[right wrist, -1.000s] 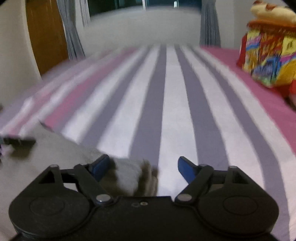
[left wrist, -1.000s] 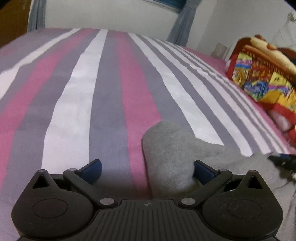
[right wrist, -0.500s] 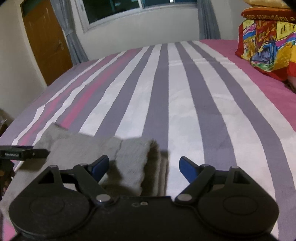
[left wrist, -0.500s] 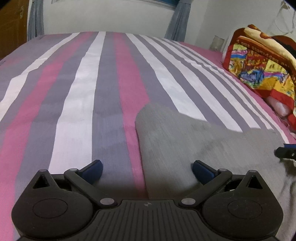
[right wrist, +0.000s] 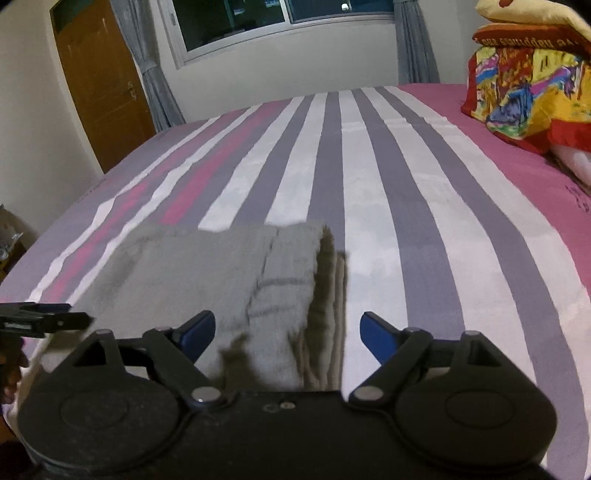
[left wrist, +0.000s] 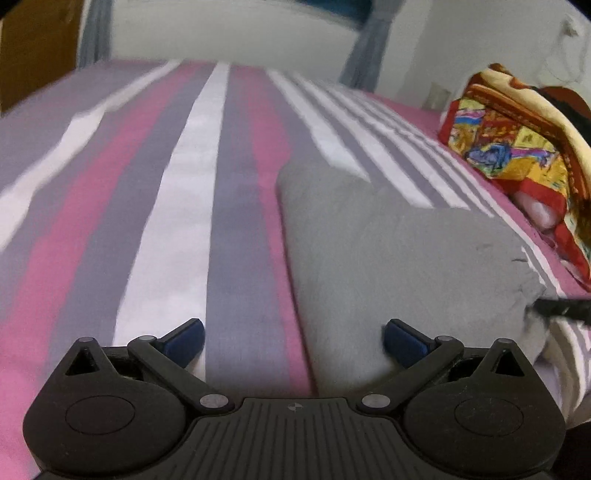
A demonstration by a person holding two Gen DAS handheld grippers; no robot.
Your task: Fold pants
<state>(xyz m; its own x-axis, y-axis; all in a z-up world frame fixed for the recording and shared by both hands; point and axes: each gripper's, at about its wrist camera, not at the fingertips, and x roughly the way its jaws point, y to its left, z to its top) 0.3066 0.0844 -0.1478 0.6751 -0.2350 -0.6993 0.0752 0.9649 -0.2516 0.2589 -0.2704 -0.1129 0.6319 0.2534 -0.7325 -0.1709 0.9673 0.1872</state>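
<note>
Grey pants (left wrist: 388, 258) lie folded on the striped bed (left wrist: 184, 221). In the left wrist view their left edge runs between my fingers. My left gripper (left wrist: 293, 341) is open, its right pad beside the cloth. In the right wrist view the pants (right wrist: 207, 273) show a stacked folded edge at their right side. My right gripper (right wrist: 286, 334) is open, jaws wide either side of that edge, holding nothing. The other gripper's black tip shows at the far right of the left wrist view (left wrist: 561, 308) and at the far left of the right wrist view (right wrist: 40, 319).
A colourful folded blanket (right wrist: 528, 92) and pillows sit at the bed's right side, also in the left wrist view (left wrist: 517, 147). A wooden door (right wrist: 99, 85), window (right wrist: 280, 18) and curtains are beyond the bed. The bed's left edge (right wrist: 22, 269) drops off.
Both views have pulled back and risen slightly, showing more of the pants. Both grippers stay open. The left view is now motion-blurred.
</note>
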